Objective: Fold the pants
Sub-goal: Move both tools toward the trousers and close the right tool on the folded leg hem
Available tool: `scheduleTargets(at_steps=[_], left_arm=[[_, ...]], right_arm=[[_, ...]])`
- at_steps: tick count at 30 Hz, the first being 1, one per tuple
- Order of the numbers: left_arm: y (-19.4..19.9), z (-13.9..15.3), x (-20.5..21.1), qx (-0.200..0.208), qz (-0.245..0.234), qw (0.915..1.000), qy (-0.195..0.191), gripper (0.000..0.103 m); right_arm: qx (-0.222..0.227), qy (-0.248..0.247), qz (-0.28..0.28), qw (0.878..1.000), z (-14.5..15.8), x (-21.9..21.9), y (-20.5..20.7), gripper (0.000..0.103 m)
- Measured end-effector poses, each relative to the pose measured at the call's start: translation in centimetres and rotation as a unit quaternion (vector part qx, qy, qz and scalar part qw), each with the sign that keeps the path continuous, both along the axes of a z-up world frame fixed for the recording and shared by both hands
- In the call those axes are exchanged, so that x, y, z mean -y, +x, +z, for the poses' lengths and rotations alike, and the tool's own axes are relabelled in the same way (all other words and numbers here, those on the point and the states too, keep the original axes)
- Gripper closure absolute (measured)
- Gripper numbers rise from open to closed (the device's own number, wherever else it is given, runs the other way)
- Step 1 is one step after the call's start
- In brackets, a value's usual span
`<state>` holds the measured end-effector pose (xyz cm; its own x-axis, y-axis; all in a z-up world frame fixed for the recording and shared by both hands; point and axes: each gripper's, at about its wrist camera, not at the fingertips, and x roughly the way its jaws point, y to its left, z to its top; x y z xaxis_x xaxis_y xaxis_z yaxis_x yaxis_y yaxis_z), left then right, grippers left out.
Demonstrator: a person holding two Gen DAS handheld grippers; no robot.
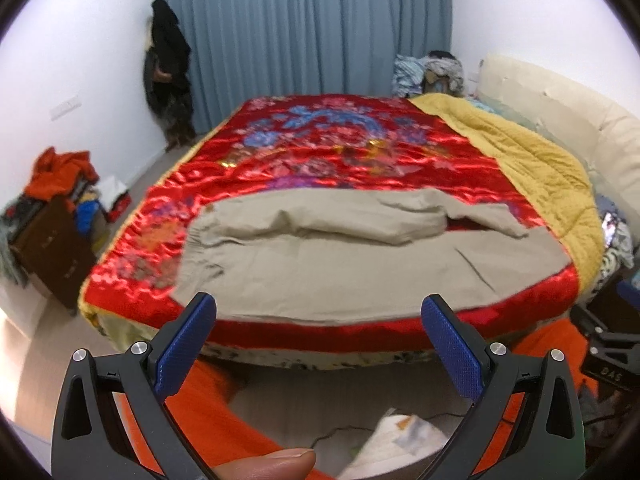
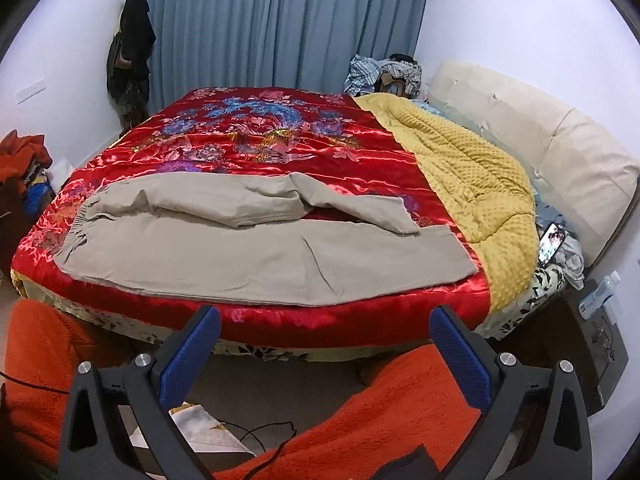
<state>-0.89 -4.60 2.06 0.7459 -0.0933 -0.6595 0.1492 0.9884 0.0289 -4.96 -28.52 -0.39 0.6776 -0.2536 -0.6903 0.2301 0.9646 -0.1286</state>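
Both tools are wide open and hold nothing: the left tool (image 1: 319, 318) and right tool (image 2: 325, 330) sit low in each frame. Tan pants (image 2: 256, 248) lie on the red bed (image 2: 280, 324), one leg bunched. Folding looks barely begun.

The pants (image 1: 360, 256) look soft and smeared in the left wrist view, so their seams and the gathered waist at the left end are hard to read, and the upper leg folds over itself and hides the cloth and the red quilt (image 2: 280, 148) under it. A thumb (image 1: 266, 466) is cut by the lower edge of the left view, and the rest of the hand is out of the picture. The phone (image 2: 551, 243) near the headboard has a lit screen, but it is too small to tell what it displays.
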Motion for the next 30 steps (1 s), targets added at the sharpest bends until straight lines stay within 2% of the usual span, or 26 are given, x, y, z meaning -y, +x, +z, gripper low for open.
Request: scheduleTargets(at_steps=[5, 11, 15, 18, 21, 25, 30], left_arm=[[0.3, -0.5, 1.0, -0.013, -0.019, 0.9997, 0.005, 0.001], [-0.2, 0.7, 1.0, 0.018, -0.027, 0.9992, 0.023, 0.001], [0.0, 1.2, 1.3, 0.043, -0.044, 0.9963, 0.061, 0.001], [0.2, 1.6, 1.6, 0.052, -0.061, 0.9943, 0.071, 0.001], [0.1, 1.8, 2.1, 0.050, -0.074, 0.9941, 0.062, 0.000], [0.1, 1.1, 2.7, 0.036, -0.070, 0.9964, 0.031, 0.000], [1.9, -0.5, 2.4, -0.003, -0.054, 0.9985, 0.005, 0.000]], right_arm=[[0.000, 0.008, 0.004, 1.000, -0.3, 0.1, -0.1, 0.000], [0.004, 0.011, 0.009, 1.000, -0.3, -0.1, -0.2, 0.000], [0.005, 0.012, 0.016, 1.000, -0.3, -0.3, -0.2, 0.000], [0.007, 0.010, 0.035, 0.999, -0.3, -1.0, -0.1, 0.000], [0.011, 0.014, 0.056, 0.998, -0.2, -1.6, 0.0, 0.000], [0.023, 0.020, 0.069, 0.997, 0.1, -1.8, 0.0, 0.000], [0.023, 0.043, 0.079, 0.996, -0.4, -1.0, 0.6, 0.000]])
